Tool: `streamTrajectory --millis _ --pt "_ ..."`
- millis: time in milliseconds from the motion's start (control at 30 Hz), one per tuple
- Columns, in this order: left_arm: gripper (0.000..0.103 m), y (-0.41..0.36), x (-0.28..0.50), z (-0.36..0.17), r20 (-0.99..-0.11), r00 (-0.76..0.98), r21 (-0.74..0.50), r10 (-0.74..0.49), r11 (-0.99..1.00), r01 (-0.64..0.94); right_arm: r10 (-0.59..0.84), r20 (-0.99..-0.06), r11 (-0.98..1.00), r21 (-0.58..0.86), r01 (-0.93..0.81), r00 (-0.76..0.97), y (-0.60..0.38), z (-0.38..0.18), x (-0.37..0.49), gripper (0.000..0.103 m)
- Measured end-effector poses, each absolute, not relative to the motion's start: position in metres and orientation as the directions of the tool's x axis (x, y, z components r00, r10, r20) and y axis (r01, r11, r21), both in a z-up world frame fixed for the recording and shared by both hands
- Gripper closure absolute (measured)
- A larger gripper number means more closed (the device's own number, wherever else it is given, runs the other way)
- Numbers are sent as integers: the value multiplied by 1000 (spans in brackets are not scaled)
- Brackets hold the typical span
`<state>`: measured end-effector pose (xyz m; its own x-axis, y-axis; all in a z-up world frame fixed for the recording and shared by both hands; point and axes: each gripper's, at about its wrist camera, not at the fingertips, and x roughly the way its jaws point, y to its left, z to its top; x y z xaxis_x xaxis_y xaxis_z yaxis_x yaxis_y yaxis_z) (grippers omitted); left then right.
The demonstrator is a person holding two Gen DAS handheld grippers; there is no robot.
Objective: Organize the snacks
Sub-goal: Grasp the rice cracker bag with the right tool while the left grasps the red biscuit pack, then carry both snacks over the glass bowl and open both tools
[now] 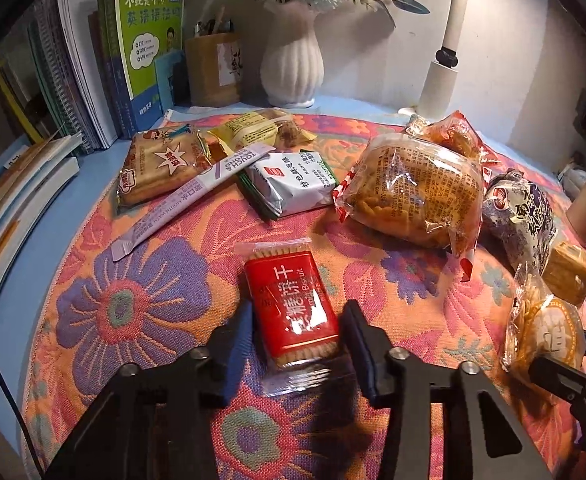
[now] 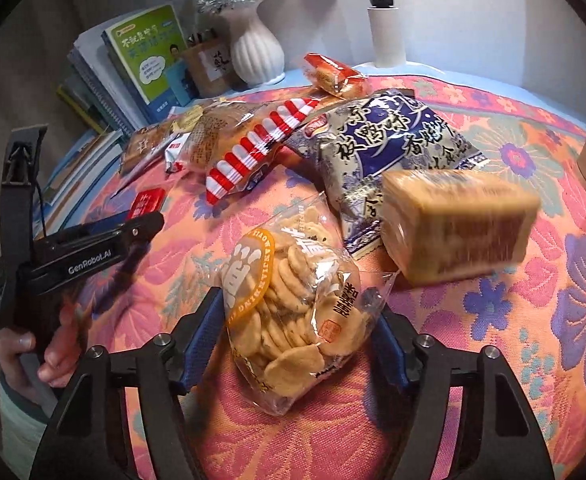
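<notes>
Red foil on the biscuit pack (image 1: 292,304), lying mid-cloth toward the near edge of the floral tablecloth (image 1: 141,308), sits between the wide-spread fingers of the left gripper (image 1: 297,344); slick film could squirt out if squeezed off-centre. From the right wrist, the right gripper (image 2: 293,344) straddles the cracker bag (image 2: 293,304), jaws apart; hard closing may crush crackers, and the blurred cake block (image 2: 459,224) beside it could get knocked.

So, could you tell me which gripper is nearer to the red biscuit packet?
Left. The left gripper has its jaws on either side of the red biscuit packet; the right gripper is off to its right, straddling the clear cracker bag.
</notes>
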<state>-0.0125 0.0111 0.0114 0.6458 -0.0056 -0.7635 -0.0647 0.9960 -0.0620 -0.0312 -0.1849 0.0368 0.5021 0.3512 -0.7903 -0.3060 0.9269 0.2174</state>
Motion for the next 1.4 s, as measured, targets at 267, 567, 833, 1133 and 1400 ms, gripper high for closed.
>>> streamTrajectory --millis 267,567,833,1133,1400 --pt "69 9 -19 15 -743 669 -65 -16 997 -48 397 -781 902 236 -361 481 -174 36 -45 43" --pt "69 6 -35 28 -682 732 -56 -12 998 -35 496 -761 858 357 -369 418 -173 38 -60 45" --pt "69 -12 -58 47 -648 758 -98 -69 995 6 567 -707 821 447 -355 422 -193 59 -78 45" --pt "69 -79 -78 110 -550 817 -91 -175 985 149 473 -637 879 384 -281 609 -256 114 -105 45" --pt "69 -170 -68 142 -529 788 -115 -314 947 300 254 -591 947 314 -71 766 -350 148 -129 45"
